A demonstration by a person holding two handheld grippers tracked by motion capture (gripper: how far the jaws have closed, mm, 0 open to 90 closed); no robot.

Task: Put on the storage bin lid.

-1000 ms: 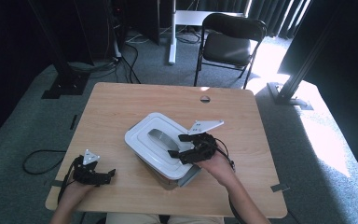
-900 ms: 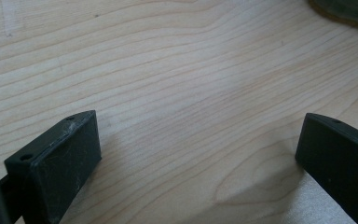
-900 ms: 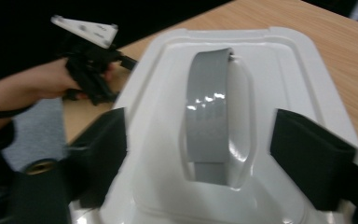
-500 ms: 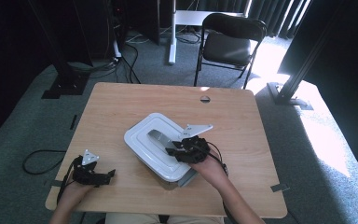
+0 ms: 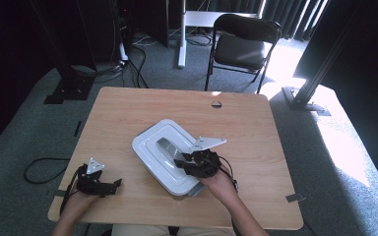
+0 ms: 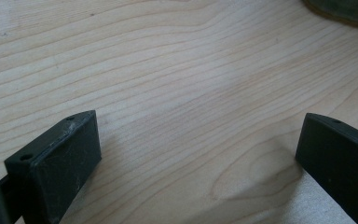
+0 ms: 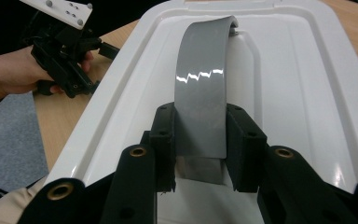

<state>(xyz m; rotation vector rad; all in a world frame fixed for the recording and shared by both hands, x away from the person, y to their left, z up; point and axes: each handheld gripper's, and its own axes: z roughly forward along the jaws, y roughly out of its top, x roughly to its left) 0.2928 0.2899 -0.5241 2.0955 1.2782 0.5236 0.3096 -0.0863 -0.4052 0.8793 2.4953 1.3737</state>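
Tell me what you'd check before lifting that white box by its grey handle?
1. Right gripper fingers closed on both sides of the grey handle: ok.
2. Handle centred between them: ok.
3. Lid latched to the white box: cannot tell.
4. Left gripper away from the box, open over bare table: ok.
5. Free table around the box: ok.
6. Box weight: cannot tell.

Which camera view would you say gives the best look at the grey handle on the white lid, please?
The right gripper view: the grey handle arches up close, with the right gripper shut on its near end. The high view shows the handle as a small grey strip on the white lid. The left gripper view looks at bare table.
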